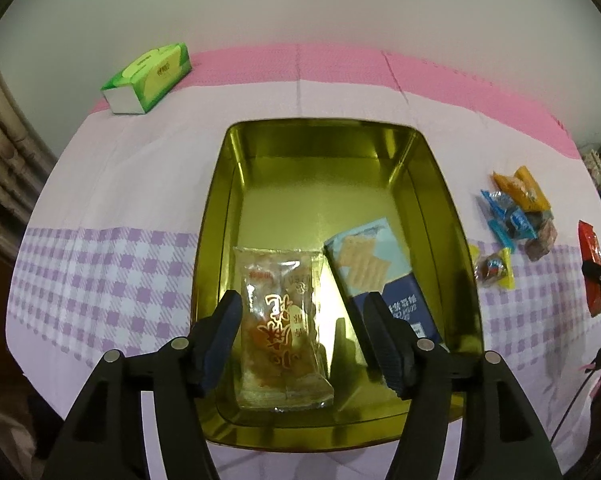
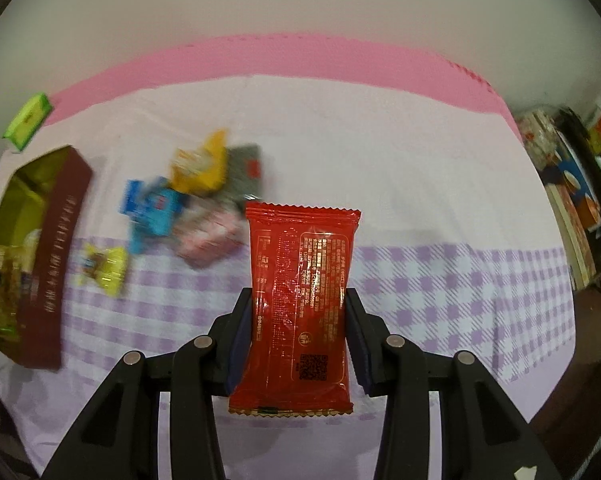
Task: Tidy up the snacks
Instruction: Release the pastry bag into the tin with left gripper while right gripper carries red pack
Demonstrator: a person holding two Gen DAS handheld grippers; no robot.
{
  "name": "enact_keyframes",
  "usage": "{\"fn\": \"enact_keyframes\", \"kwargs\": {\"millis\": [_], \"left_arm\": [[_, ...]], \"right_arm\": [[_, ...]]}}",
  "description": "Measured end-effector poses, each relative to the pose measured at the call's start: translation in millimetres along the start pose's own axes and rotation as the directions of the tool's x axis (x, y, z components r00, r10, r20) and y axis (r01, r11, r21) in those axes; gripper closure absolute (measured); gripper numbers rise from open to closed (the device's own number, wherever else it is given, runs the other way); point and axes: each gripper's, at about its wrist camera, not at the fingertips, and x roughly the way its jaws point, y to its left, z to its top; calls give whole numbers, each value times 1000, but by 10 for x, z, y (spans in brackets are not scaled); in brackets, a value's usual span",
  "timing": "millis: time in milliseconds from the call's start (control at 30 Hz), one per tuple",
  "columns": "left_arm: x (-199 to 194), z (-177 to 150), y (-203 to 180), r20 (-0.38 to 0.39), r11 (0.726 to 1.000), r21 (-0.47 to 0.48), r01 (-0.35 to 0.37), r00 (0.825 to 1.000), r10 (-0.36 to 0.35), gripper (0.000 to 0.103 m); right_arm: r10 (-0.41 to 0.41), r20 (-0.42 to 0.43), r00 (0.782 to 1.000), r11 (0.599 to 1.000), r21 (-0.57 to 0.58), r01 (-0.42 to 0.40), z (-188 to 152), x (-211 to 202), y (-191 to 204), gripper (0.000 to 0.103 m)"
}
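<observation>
An open gold tin (image 1: 432, 184) sits on the checked cloth, with a blue cracker box (image 1: 372, 256) leaning inside at the right. A clear packet of orange snacks (image 1: 280, 320) lies on the tin's floor between the fingers of my left gripper (image 1: 303, 300), which is open; a gap shows on the right side. My right gripper (image 2: 298, 296) is shut on a red snack packet (image 2: 300, 280), held upright above the cloth. The tin's maroon outer wall (image 2: 56, 240) shows at the left of the right wrist view.
A pile of loose snack packets (image 2: 196, 200) and a yellow wrapped candy (image 2: 104, 268) lie between the tin and the red packet. A green tissue box (image 1: 148, 78) stands at the far left. The table drops off at the right, where shelves of boxes (image 2: 572, 184) stand.
</observation>
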Motion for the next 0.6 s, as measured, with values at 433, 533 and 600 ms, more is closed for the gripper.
{"fn": "enact_keyframes", "kwargs": {"millis": [433,533,600], "left_arm": [[-224,85,552,89,976,-205,-68,992,88,37],[-233,42,668,78,967,-236,-97,990,118,37],[-229,11,720,66,962,-248,-115,989,135,37]], "right_arm": [[257,27,966,954,-169,-249,378,-325,1251,63],[310,18,951,929,-220,-299,390,-384,1618,63],[335,-1,942,913,-245,-325,396,-358,1813,63]]}}
